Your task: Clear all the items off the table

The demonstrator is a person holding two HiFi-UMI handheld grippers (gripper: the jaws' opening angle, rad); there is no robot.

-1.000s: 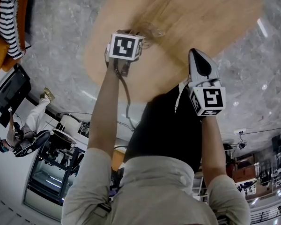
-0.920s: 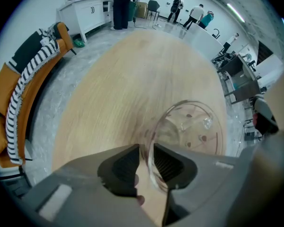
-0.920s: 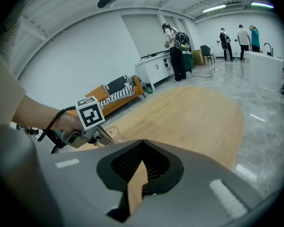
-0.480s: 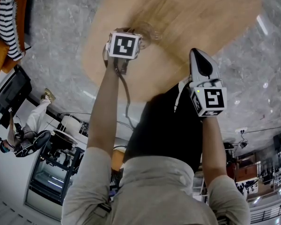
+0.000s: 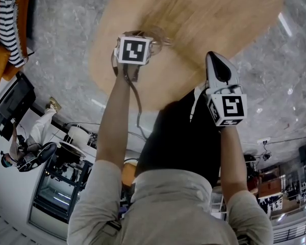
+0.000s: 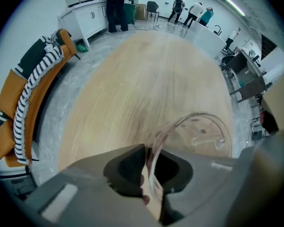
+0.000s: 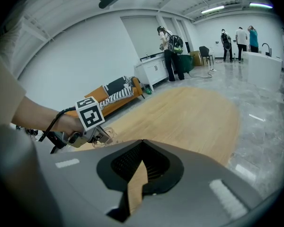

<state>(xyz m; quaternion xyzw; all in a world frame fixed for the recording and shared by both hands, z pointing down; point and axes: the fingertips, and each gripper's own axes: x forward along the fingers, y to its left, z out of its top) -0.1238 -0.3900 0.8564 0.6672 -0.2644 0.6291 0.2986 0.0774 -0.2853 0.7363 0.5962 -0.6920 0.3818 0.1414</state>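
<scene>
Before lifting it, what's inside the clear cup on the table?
The clear cup looks empty; the wooden table shows through. Its near side is covered by the left gripper, whose jaws have just been closing on its wall.

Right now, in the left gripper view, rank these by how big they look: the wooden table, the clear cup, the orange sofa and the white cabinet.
1. wooden table
2. clear cup and orange sofa: about alike. The cup looks that big only because it is right at the camera.
3. white cabinet
</scene>
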